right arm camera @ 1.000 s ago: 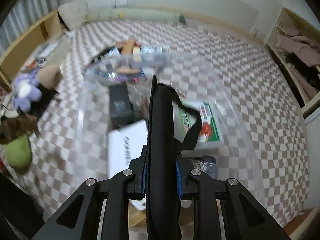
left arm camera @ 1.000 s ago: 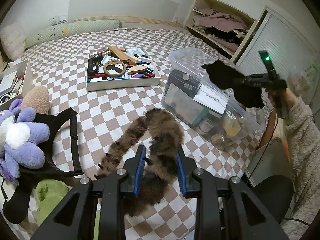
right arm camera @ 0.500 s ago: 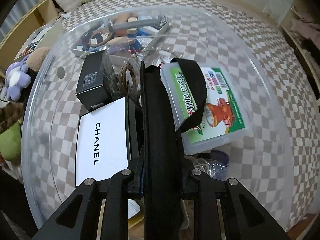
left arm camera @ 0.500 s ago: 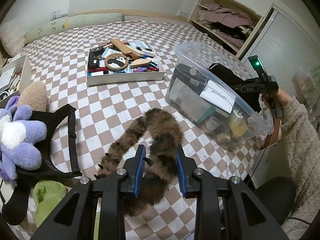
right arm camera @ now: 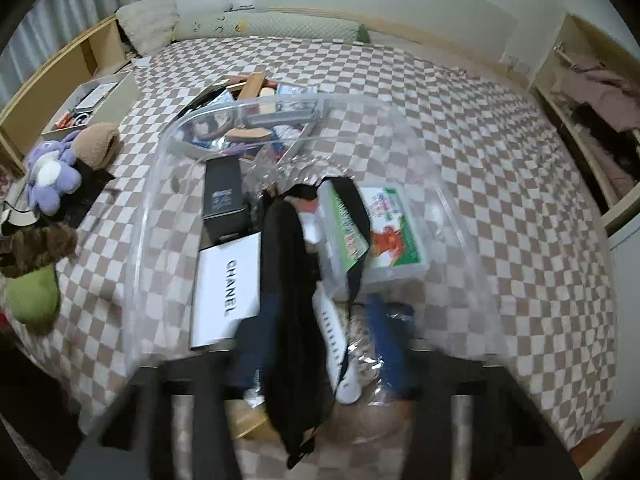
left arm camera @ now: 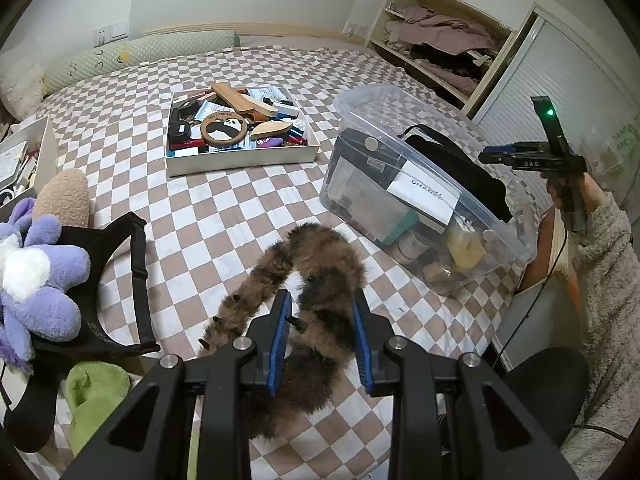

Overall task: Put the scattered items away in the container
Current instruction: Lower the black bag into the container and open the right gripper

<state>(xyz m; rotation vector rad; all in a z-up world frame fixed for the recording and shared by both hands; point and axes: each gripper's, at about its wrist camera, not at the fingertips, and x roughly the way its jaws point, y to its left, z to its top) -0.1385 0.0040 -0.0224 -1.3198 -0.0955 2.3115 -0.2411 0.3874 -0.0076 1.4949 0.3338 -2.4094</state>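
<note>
Bin (left arm camera: 432, 184), the big clear tub, sits on the checked bed (left arm camera: 224, 208) so things can drop in from above. It already holds boxes and a black pouch (right arm camera: 288, 280), which lies inside against a white box. Near the bin lies a furry brown tail (left arm camera: 316, 280), not yet put away. The left gripper (left arm camera: 320, 328) is closed on the tail, ready to lift it. The right gripper (left arm camera: 496, 158) is up beside the bin with nothing between its jaws.
</note>
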